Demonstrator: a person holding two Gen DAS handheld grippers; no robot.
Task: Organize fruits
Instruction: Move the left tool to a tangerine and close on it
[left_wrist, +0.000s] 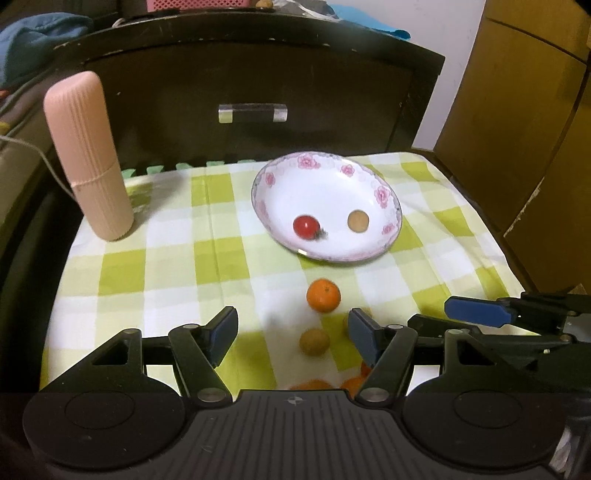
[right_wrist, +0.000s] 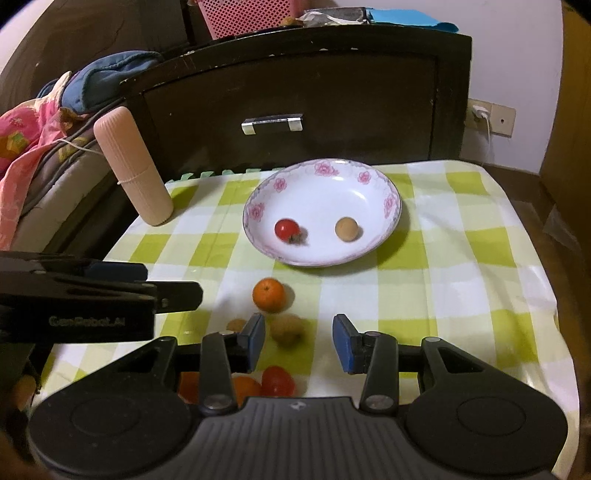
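A white floral plate sits at the back of the checked cloth. It holds a red tomato and a tan round fruit. In front of it lie an orange, a brown fruit, a smaller brown one, more oranges and a second tomato. My left gripper is open and empty over the near fruits. My right gripper is open and empty beside them.
A pink ribbed cylinder stands at the back left. A dark wooden cabinet with a metal handle rises behind the table. Bedding lies to the left, and a cardboard box stands to the right.
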